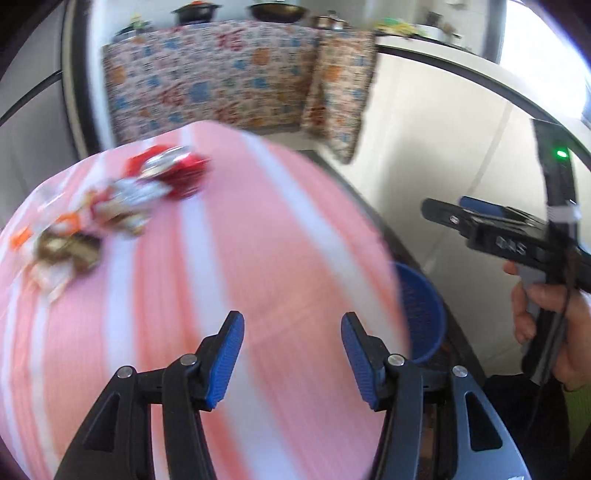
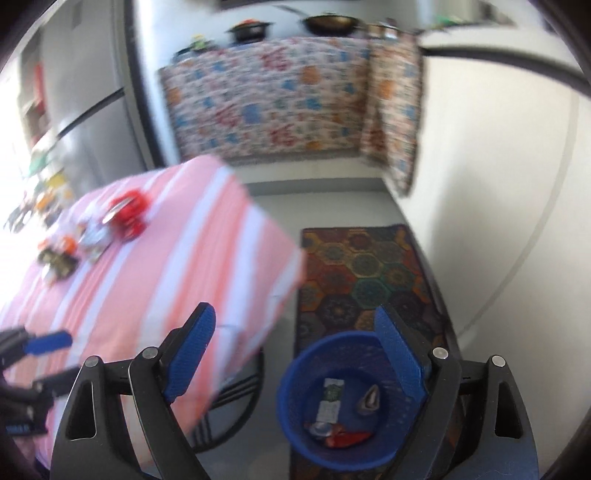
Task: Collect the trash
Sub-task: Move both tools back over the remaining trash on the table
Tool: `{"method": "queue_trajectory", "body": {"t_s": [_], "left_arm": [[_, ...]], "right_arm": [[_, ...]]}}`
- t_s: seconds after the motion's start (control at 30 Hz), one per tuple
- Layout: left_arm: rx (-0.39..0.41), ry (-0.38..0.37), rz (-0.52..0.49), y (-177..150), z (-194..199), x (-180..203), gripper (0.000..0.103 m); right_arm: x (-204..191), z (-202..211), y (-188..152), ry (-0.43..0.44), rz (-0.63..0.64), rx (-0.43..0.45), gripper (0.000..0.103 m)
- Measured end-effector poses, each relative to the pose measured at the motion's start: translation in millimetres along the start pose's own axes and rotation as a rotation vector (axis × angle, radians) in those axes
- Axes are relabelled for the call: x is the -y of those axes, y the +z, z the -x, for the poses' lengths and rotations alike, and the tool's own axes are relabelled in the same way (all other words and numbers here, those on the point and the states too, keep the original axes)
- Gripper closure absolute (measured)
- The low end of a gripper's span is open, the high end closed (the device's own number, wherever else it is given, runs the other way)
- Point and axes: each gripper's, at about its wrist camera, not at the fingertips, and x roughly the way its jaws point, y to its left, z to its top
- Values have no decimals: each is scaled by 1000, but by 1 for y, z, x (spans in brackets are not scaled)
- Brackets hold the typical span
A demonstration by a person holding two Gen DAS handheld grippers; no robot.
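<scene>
Left gripper (image 1: 291,354) in close, tilted down over the striped pink tablecloth (image 1: 258,240), blue pads spread apart with nothing between them. Over on the right wrist view the right gripper (image 2: 295,354) is angled down too, jaws spread wide and empty — one pad over the table edge, the other in front of the blue basket (image 2: 295,417) on the floor below. In that basket: a few wrappers (image 2: 330,402) already lying at the bottom, one red piece among them. From the left camera, a hand (image 1: 546,314) grips the right tool's handle out to the side, off the table's edge, a green light glowing on top. Further up the cloth, well clear of both grippers, the remaining trash (image 1: 110,210) sits in a loose cluster — a red crumpled wrapper (image 1: 173,173), silvery and brown bits beside it, all blurred. Beyond, a patterned rug (image 2: 369,273) on the floor, then a flowered cloth (image 1: 221,77) draped over a counter with pots (image 1: 195,13) on top.
</scene>
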Motion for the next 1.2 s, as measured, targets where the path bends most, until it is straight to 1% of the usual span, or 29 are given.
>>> {"method": "queue_trajectory", "body": {"t_s": [0.1, 0.17, 0.27, 0.37, 0.4, 0.43, 0.47, 0.5, 0.57, 0.67, 0.87, 0.93, 0.97, 1.03, 1.07, 1.13, 1.2], "left_arm": [[-2, 114, 39, -14, 12, -43, 47], [2, 160, 67, -23, 23, -74, 47], [-6, 209, 124, -32, 31, -116, 47], [-33, 243, 177, -39, 32, -153, 47], [-41, 248, 187, -44, 33, -163, 44], [-23, 243, 190, -46, 36, -170, 44], [-25, 254, 192, -45, 36, -176, 38], [-27, 262, 190, -45, 35, -182, 34], [-18, 261, 170, -42, 33, -188, 32], [-24, 270, 175, -37, 29, -193, 21], [-24, 272, 176, -35, 28, -191, 20], [-22, 273, 193, -32, 26, -191, 20], [-19, 257, 208, -30, 27, -190, 20], [7, 196, 231, -20, 28, -189, 20], [26, 179, 237, -13, 29, -187, 20], [49, 172, 234, 2, 29, -182, 20], [60, 185, 225, 19, 22, -179, 20]], "right_arm": [[-55, -10, -4, 83, 88, -27, 14], [-89, -19, -7, 121, 142, -54, 14], [-137, -33, -10, 158, 220, -94, 14], [-169, -49, -9, 176, 262, -122, 13], [-177, -54, -8, 178, 268, -136, 12], [-184, -61, -8, 177, 272, -148, 9], [-190, -65, -10, 171, 277, -157, 7], [-194, -73, -10, 159, 285, -173, 6], [-201, -79, -11, 154, 272, -177, 1], [-197, -84, -10, 172, 240, -191, 0], [-198, -82, -10, 171, 236, -185, 0], [-198, -82, -10, 173, 235, -186, 0], [-198, -82, -11, 172, 236, -186, 0], [-198, -82, -10, 172, 236, -186, 0], [-198, -82, -10, 172, 236, -186, 0], [-198, -82, -10, 172, 236, -186, 0], [-198, -83, -10, 173, 236, -187, 0]]}}
